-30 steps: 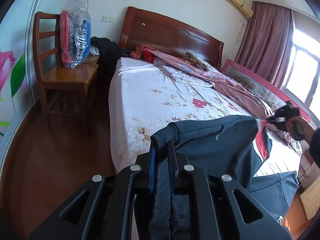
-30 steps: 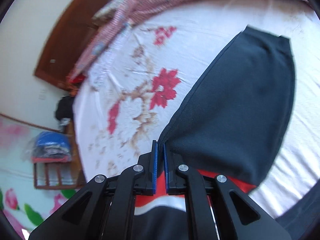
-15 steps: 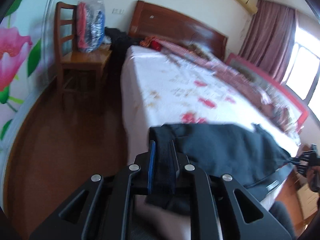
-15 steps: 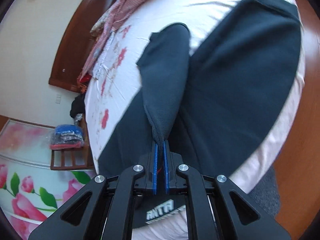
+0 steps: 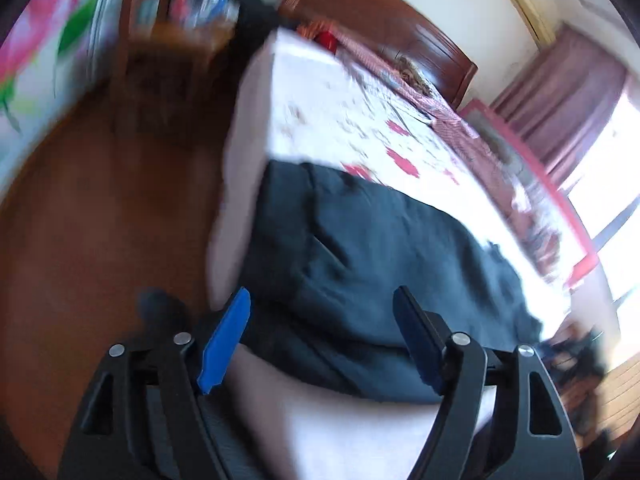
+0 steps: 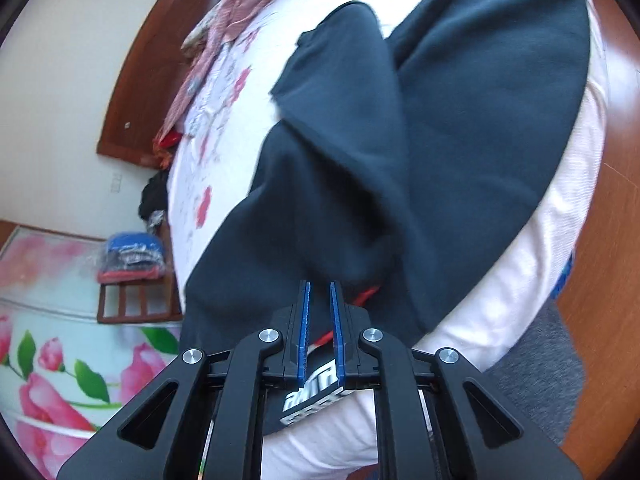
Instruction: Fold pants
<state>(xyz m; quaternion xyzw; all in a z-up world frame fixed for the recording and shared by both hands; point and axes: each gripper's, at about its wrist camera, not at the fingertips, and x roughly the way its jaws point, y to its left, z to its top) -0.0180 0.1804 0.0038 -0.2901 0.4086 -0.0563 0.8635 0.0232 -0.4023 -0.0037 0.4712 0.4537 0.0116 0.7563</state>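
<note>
Spread across the bed (image 5: 328,120) with its white, red-flowered sheet, dark navy pants (image 6: 460,120) lie folded over near the mattress's foot edge. Above them, the left claw (image 5: 322,334) gapes wide, holding nothing, while the right claw (image 6: 320,320) stands slightly parted just over the cloth, gripping nothing.

Left wrist view is smeared with motion blur, worst around the chair (image 5: 160,40), and the window (image 5: 612,200) is blown out white. Right wrist view is sharper, evenly daylit, pants (image 6: 420,152) slightly soft. Fisheye bends both edges.
</note>
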